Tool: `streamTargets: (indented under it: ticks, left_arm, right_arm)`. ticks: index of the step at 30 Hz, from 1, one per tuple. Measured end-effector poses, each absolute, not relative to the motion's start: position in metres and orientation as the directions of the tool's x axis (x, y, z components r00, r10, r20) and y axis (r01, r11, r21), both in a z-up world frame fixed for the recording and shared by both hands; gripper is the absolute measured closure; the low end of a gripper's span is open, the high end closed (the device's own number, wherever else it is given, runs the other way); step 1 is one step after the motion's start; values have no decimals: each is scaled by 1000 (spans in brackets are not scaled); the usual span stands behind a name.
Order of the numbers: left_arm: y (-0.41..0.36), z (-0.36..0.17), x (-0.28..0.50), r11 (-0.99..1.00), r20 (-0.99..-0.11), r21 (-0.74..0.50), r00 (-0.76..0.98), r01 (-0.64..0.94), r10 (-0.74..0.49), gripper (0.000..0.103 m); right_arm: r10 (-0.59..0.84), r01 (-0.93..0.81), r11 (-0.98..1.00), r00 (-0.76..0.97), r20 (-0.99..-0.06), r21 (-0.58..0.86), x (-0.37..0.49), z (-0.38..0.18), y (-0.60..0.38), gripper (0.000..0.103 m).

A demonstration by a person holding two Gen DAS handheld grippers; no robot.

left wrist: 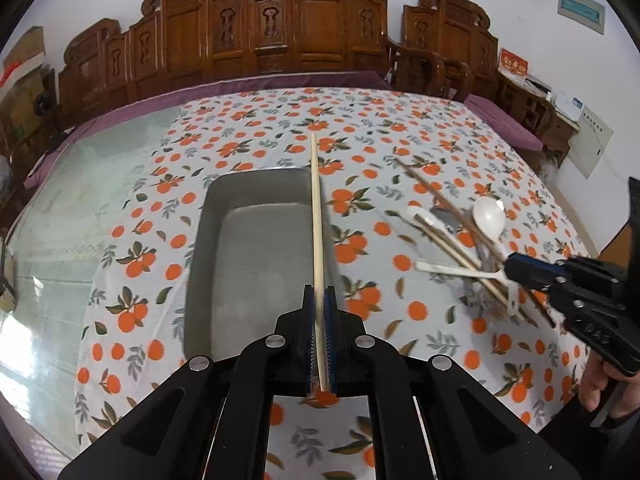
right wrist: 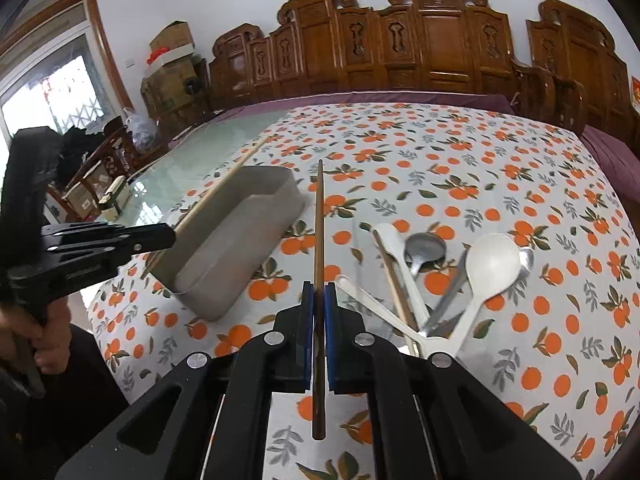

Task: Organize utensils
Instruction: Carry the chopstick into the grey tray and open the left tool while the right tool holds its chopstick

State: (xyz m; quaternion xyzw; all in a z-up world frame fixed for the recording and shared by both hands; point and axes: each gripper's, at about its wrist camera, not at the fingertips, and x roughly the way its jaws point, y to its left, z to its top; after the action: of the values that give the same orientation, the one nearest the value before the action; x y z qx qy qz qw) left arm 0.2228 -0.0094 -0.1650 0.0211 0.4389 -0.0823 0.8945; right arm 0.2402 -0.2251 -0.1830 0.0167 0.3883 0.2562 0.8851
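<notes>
My left gripper (left wrist: 319, 292) is shut on a light wooden chopstick (left wrist: 316, 216) and holds it above the right side of the grey metal tray (left wrist: 208, 216). It also shows in the right wrist view (right wrist: 170, 236), over the tray (right wrist: 236, 280). My right gripper (right wrist: 319, 286) is shut on a dark brown chopstick (right wrist: 319, 224), lifted above the cloth between the tray and the utensil pile. The pile holds a white spoon (right wrist: 490, 260), a metal spoon (right wrist: 425, 247), another white spoon (right wrist: 390, 236) and a light chopstick (right wrist: 394, 288).
The table has an orange-print cloth (left wrist: 400, 128) over glass (left wrist: 80, 200). Carved wooden chairs (left wrist: 280, 28) stand along the far side. The right gripper shows in the left wrist view (left wrist: 510, 270) by the pile. Boxes (right wrist: 172, 64) stand at the far left.
</notes>
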Motion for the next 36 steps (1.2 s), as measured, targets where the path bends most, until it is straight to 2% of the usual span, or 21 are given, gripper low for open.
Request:
streamTargets:
  ticks: [9,12,28,29,30,32,34,36]
  left_arm:
    - [15,-188,236,989,-832,-39,544,141,-110,99]
    - [24,-192,238,990,-832,-78,538,121,-131,99]
    - [48,-195,257,991,-819,-107,558,83,-135,99]
    - [50,-194,257,991,-816,-111,562,78,-136,97]
    - [52,-194,257,991,-815,-117,563,71,-136,89]
    - [54,-190,256,991,-810,-114,571,66,-131,81]
    - [57,-184,253,993,-798,-99,590,66,-119,79]
    - [62,-179,250,994,-786,-91,608,57,-107,70]
  right_arm:
    - [454,-463,866,569,-686,189,242,-173,-202,97]
    - [456,-479,860,562,-690,178,243,-173,-191,97]
    - [468,-505,843,521,-713,184,258,-178,-144,97]
    - [470,-503,843,519,-714,189,258,-179,-142,97]
    - [471,-501,844,518,-714,193,259,-179,-140,97]
    - [474,-494,845,515,-714,204,261,-180,-135,97]
    - [474,-488,847,515,-714,211,263,-181,-131,97]
    - [474,-483,849,514,-715,216,265,-181,-125,97]
